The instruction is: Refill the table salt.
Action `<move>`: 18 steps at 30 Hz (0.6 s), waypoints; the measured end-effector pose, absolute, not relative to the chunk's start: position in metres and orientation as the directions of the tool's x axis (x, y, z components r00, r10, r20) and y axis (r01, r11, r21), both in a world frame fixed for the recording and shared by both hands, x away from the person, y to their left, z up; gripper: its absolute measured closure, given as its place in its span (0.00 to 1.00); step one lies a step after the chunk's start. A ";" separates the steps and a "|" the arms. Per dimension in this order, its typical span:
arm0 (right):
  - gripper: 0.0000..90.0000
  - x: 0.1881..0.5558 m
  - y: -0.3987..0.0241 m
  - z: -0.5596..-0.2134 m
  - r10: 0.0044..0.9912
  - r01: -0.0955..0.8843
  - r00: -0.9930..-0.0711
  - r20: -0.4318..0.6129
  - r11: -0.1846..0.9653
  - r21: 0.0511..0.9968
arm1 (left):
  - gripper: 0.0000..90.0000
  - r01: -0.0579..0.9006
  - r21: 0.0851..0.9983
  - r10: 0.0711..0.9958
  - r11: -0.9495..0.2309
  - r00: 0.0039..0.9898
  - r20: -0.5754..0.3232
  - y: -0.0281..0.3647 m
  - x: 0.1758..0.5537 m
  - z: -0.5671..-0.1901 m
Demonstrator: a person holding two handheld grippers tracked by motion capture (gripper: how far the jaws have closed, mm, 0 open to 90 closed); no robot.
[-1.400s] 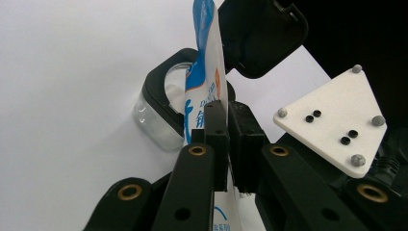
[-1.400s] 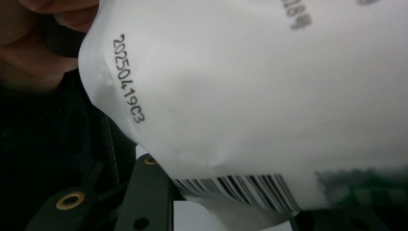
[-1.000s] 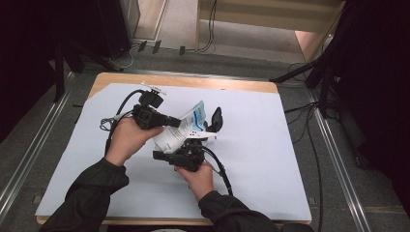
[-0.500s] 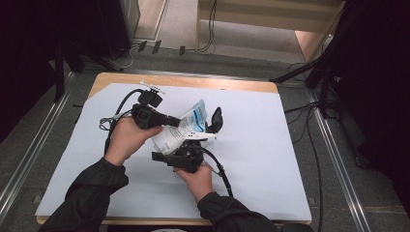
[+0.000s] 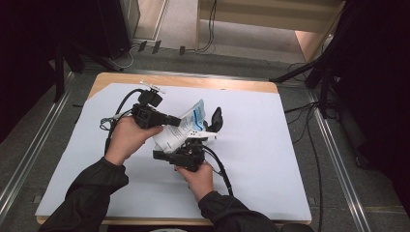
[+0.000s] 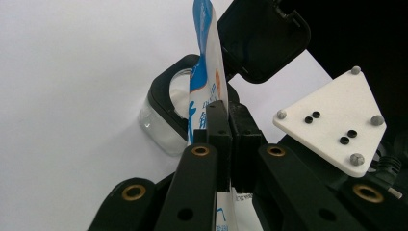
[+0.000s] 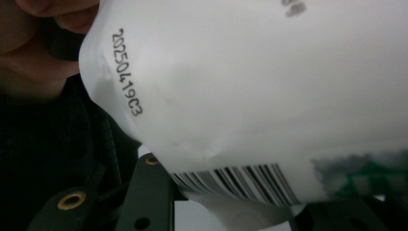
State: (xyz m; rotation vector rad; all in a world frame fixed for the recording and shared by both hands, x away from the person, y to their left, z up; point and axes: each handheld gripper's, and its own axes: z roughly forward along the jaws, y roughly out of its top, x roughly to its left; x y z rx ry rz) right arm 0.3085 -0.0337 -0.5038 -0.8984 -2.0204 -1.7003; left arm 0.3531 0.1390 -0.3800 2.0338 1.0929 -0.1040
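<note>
A: Where is the pouch (image 5: 180, 129) for us?

B: Middle of the high view, off the white table (image 5: 270, 159), held between our two grippers.

A: And our left gripper (image 5: 167, 118)?

B: Its jaws are pressed together on the pouch's flat blue-and-white edge; the left gripper view shows that at centre. A clear container with an open black lid (image 6: 262, 36) sits behind it, upper middle.

A: The right gripper (image 5: 186, 152)?

B: Its jaws have just been closing. The pouch's barcode end lies between them, clamped.
</note>
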 end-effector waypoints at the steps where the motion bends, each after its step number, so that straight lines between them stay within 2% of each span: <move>1: 0.74 0.309 -0.034 -0.504 0.244 0.661 -0.738 0.629 0.078 0.746 | 1.00 0.729 0.615 0.664 -0.301 0.623 -0.414 0.139 0.353 -0.380; 18: 0.74 0.311 -0.037 -0.504 0.242 0.679 -0.722 0.648 0.075 0.730 | 0.97 0.729 0.606 0.660 -0.319 0.629 -0.410 0.136 0.354 -0.382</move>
